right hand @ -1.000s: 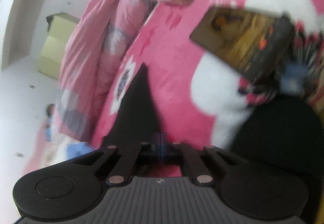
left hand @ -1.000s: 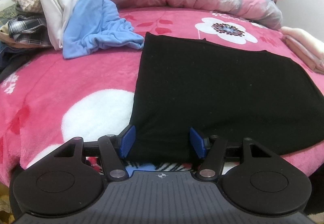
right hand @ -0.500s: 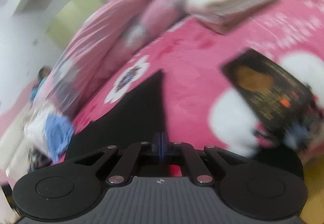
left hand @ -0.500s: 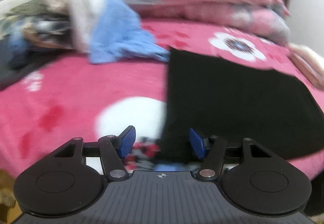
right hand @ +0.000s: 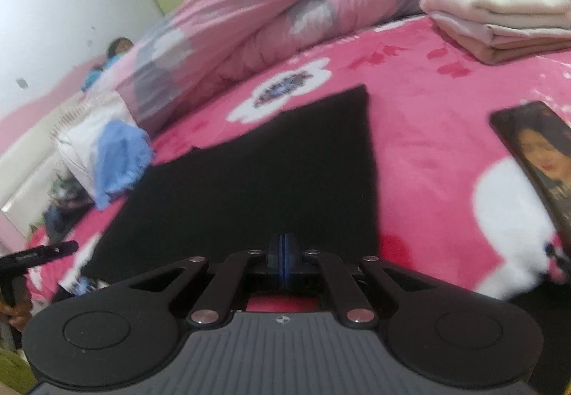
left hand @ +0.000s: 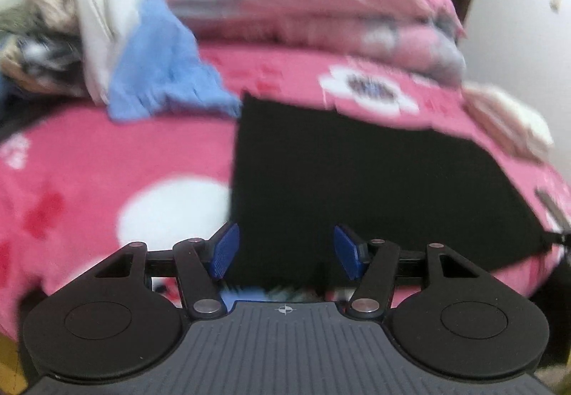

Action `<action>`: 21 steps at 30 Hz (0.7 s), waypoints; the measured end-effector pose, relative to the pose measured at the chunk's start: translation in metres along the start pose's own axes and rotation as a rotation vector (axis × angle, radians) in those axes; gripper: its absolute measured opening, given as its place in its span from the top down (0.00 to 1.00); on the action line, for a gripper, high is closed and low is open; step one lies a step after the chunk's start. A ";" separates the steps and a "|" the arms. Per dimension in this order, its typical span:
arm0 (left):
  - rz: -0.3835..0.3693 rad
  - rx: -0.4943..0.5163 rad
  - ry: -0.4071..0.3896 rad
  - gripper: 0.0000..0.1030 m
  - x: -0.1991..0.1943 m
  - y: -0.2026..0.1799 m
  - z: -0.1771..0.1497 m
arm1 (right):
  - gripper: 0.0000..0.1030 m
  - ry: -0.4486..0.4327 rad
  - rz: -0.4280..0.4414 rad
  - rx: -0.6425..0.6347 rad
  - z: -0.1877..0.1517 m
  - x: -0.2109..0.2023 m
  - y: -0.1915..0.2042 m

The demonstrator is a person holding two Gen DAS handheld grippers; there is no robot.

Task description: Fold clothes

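Right wrist view: rolled back level, right gripper (right hand: 283,254) pinched empty above black garment (right hand: 249,181); left gripper (left hand: 283,252) half-wide, empty, near edge. Ready to regrasp.

Black garment (left hand: 374,181) lies flat on the pink floral bed (left hand: 107,163), folded to a rough rectangle. Unfolded pile (left hand: 107,38) far left: blue, white, plaid. Folded cream stack (right hand: 499,13) far right.

One black cloth (right hand: 249,181), one phone (right hand: 539,159), two folded towels (right hand: 499,16).
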State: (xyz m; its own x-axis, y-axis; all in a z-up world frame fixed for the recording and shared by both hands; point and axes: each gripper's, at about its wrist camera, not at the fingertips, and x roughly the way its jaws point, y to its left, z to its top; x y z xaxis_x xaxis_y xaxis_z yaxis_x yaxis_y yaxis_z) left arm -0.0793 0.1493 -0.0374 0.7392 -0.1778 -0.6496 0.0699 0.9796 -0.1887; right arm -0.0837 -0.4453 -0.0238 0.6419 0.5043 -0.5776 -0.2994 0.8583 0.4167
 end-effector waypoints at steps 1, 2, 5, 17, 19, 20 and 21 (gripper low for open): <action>0.004 -0.012 0.020 0.42 0.002 0.004 -0.004 | 0.99 0.010 -0.034 0.005 -0.004 -0.001 -0.005; 0.006 -0.034 0.030 0.42 0.002 0.010 -0.007 | 1.00 0.021 -0.069 0.010 -0.007 -0.001 -0.010; 0.012 -0.110 0.044 0.43 -0.005 0.027 -0.009 | 1.00 0.007 -0.075 0.046 -0.012 -0.013 -0.020; -0.024 -0.096 -0.057 0.42 -0.007 0.008 0.024 | 0.99 -0.106 -0.080 -0.162 0.003 -0.019 0.004; -0.056 -0.087 -0.041 0.42 0.012 -0.004 0.027 | 0.99 -0.084 -0.081 -0.192 0.000 -0.009 0.003; -0.058 -0.082 -0.030 0.42 0.020 -0.007 0.028 | 0.99 -0.071 -0.081 -0.207 -0.002 -0.004 0.002; -0.050 -0.077 -0.019 0.42 0.027 -0.010 0.027 | 0.99 -0.062 -0.103 -0.207 -0.005 -0.003 -0.003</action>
State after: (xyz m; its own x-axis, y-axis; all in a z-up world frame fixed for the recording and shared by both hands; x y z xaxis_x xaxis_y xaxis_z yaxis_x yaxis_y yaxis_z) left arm -0.0416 0.1376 -0.0329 0.7485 -0.2239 -0.6242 0.0558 0.9592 -0.2771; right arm -0.0877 -0.4491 -0.0271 0.7171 0.4115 -0.5626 -0.3642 0.9094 0.2009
